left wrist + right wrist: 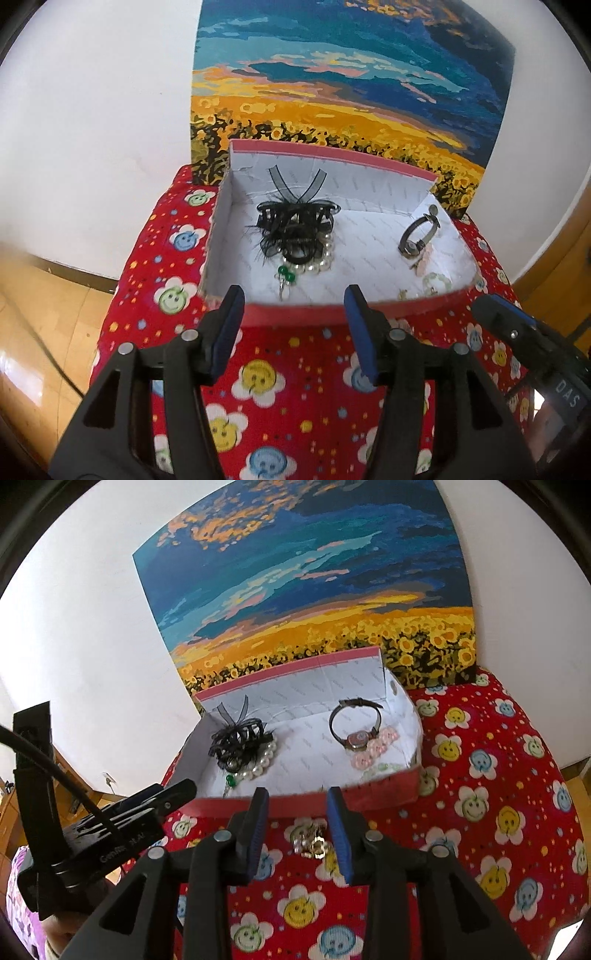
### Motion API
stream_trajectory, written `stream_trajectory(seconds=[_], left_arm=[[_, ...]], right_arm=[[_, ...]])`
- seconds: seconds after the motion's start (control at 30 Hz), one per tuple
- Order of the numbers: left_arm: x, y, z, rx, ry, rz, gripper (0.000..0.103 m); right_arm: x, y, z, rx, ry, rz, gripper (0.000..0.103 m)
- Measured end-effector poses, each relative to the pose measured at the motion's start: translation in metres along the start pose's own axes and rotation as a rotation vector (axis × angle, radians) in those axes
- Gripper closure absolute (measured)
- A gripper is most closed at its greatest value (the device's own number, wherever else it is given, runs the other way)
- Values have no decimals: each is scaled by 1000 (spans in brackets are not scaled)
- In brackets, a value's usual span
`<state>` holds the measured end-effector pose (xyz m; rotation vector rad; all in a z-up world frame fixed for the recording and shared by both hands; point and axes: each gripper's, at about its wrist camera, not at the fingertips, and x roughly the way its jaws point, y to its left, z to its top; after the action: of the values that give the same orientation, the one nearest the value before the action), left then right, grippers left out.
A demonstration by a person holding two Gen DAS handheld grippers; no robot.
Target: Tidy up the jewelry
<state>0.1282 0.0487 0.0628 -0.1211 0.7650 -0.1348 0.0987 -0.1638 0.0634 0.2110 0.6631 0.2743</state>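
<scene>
A pink-rimmed white box (314, 314) (369, 794) sits on a red smiley cloth. In it lie a black feathered hair clip (295, 225) (236, 738), a pearl bracelet (321, 264) (262, 764), green earrings (286, 275) (231, 781), a wristwatch (419, 234) (354, 731), pink flower pieces (373, 749) and a pale green bracelet (437, 282). A small gold and silver trinket (312, 842) lies on the cloth in front of the box, between the open jaws of my right gripper (297, 830). My left gripper (293, 328) is open and empty before the box's front wall.
A sunflower-field painting (351, 92) (314, 609) leans on the white wall behind the box. The red cloth (295, 406) (498, 794) covers a small table. Wooden floor (37, 314) lies at the left. Each gripper shows at the edge of the other's view.
</scene>
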Motion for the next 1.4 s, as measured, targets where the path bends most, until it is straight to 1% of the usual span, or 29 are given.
stream_trajectory(seconds=[0.17,0.4,0.5,0.53,0.57,0.67,0.8,0.93,1.03,1.1,1.27,1.3,1.4], left_arm=[[-10,4,-15,-8,9,12,54],[-11,16,-29,-42,29,36,54],[-9,19,-32,-40,49,45,54],[-7,20,-33,-37,55,48,54],[-7,21,-34,-35,59,52,54],[-5,24,-35,-37,64,63,54],[0,27,-36,-37,71,56,54],[4,28,-38,-28,75,53,54],[7,29,-39,-30,81,44,54],[9,30,-40,-34,83,42,54],[12,30,-40,-34,88,31,54],[13,30,-41,-33,90,29,54],[15,29,-41,-30,93,24,54]], right_arm=[[-12,-1,-11,3,4,-2,68],[-15,-5,-24,-14,30,-12,66],[-10,-6,-29,-12,50,-14,65],[-7,-5,-30,-14,61,-13,59],[-3,-4,-32,-19,74,-11,58],[7,0,-36,-45,98,-21,58],[23,4,-42,-90,132,-40,58],[35,5,-44,-114,151,-63,64],[47,5,-44,-133,162,-96,68],[53,3,-42,-136,167,-118,70],[66,0,-37,-135,176,-139,75],[68,0,-37,-137,177,-141,77],[72,2,-36,-151,175,-138,89]])
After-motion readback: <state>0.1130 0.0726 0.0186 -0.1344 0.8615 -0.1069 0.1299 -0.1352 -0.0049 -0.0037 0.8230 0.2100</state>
